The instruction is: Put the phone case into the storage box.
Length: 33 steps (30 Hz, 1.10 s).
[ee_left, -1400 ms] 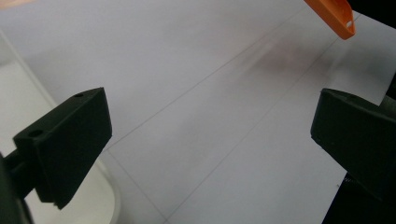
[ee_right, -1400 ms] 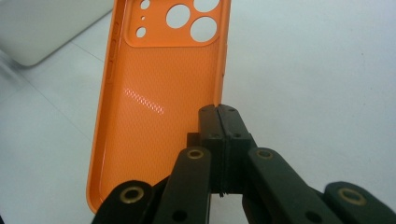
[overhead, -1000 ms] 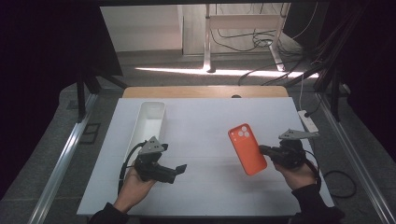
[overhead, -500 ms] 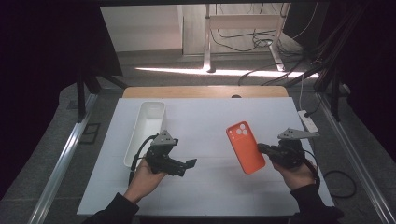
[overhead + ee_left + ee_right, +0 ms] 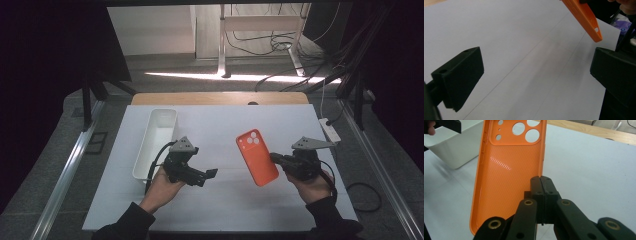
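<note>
- right gripper point(image 5: 541, 180) is pinched tight on the side edge of the orange phone case point(image 5: 257, 157), holding it up off the counter point(image 5: 300, 115)
- left gripper point(image 5: 209, 173) has its jaws wide apart, nothing in them, pointing at the case
- white bin point(image 5: 156, 142) sits just beside the left hand

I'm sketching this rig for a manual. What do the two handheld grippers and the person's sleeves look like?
Both the left gripper and the right gripper are black, each topped by a grey three-cornered plate and trailing a black cable. The right one's arms carry brass-coloured pivots. The sleeves are dark.
</note>
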Each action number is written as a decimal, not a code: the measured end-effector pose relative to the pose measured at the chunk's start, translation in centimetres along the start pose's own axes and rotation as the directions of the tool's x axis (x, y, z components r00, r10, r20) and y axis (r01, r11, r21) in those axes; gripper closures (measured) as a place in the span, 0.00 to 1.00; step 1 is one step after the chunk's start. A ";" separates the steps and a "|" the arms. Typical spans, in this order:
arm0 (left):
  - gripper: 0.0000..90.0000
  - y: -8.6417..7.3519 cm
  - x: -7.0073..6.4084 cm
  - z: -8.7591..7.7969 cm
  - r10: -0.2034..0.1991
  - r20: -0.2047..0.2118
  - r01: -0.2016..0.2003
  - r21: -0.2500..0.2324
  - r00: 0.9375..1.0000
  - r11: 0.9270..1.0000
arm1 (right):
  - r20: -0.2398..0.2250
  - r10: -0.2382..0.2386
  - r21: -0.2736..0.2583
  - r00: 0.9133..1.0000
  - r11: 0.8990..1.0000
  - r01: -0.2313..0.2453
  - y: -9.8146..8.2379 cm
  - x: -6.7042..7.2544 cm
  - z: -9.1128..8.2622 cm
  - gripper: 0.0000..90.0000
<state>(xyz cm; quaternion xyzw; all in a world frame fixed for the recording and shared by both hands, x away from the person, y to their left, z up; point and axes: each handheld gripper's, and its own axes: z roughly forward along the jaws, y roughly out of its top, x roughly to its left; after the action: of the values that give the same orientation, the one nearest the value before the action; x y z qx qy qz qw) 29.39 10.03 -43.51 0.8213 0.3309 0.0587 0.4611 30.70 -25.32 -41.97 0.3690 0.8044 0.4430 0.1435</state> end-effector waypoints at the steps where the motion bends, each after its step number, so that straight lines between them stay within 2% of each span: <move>1: 0.00 0.0 0.0 0.0 0.000 0.000 0.000 0.000 1.000 1.000 | 0.000 0.000 0.000 1.000 1.000 0.000 0.0 0.0 0.0 1.00; 8: 0.00 0.5 -0.1 0.6 -0.037 0.047 0.037 0.002 0.998 0.999 | -0.013 -0.014 -0.012 1.000 1.000 0.014 0.1 0.9 0.2 0.99; 12: 0.00 0.7 -0.1 1.0 -0.042 0.063 0.041 0.019 0.997 0.999 | -0.024 -0.028 -0.017 0.999 0.999 0.027 0.2 1.5 0.4 1.00; 14: 0.00 0.8 -0.1 1.3 -0.054 0.090 0.052 0.023 0.994 0.998 | -0.030 -0.031 -0.015 0.999 0.999 0.030 0.2 1.8 0.5 1.00; 20: 0.00 1.0 -0.1 1.7 -0.076 0.115 0.073 0.027 0.990 0.997 | -0.045 -0.041 -0.015 0.998 0.999 0.041 0.2 2.4 0.9 1.00; 24: 0.00 1.1 0.1 1.9 -0.109 0.143 0.106 0.027 0.984 0.994 | -0.054 -0.051 -0.011 0.997 0.999 0.050 0.2 2.8 1.3 1.00; 25: 0.00 1.1 0.1 1.9 -0.109 0.143 0.106 0.027 0.984 0.994 | -0.054 -0.051 -0.011 0.997 0.999 0.050 0.2 2.8 1.3 1.00; 26: 0.00 1.1 0.1 2.1 -0.126 0.159 0.123 0.027 0.979 0.992 | -0.057 -0.055 -0.011 0.997 0.998 0.055 0.2 3.0 1.4 1.00; 33: 0.00 1.3 0.1 2.7 -0.152 0.192 0.146 0.044 0.970 0.988 | -0.066 -0.064 -0.014 0.996 0.998 0.063 0.2 3.5 1.7 0.99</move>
<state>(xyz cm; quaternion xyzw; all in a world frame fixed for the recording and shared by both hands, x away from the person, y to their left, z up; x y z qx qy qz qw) 31.22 7.73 -44.01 0.8026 0.3456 -0.0615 0.4822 29.35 -21.71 -42.50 0.3274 0.8175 0.4548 0.1330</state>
